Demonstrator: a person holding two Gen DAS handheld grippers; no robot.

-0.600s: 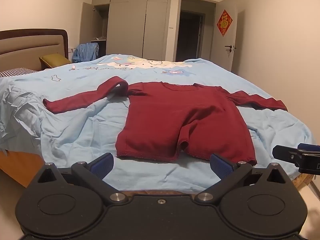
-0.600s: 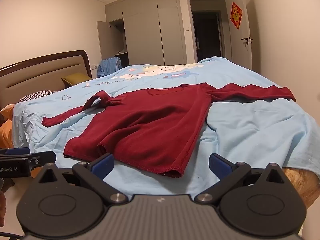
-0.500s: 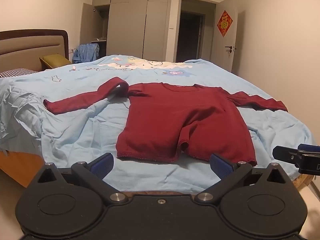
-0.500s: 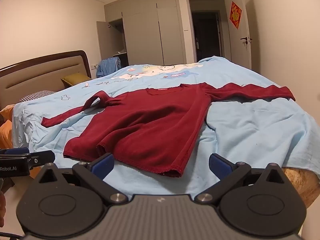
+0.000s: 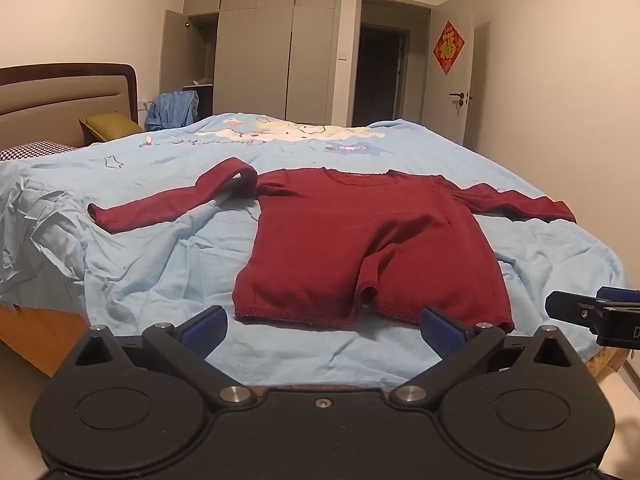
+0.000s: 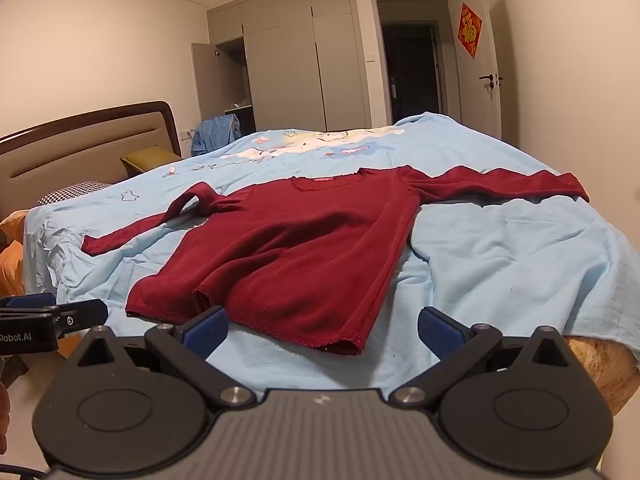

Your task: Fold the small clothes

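We are hovering both claws, left claw (image 5: 322, 326) and right claw (image 6: 322, 326), spread wide and empty, just short of the red top (image 5: 360, 240) lying flat on the bed (image 5: 160, 264) ahead, likely needing a sleeve grab next.

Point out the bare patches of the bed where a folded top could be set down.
Bare sheet lies right of the red top, below its outstretched sleeve. A narrow strip runs between its hem and the bed's near edge. Left, under the other sleeve, the sheet is bare but rumpled. The middle is taken by the top.
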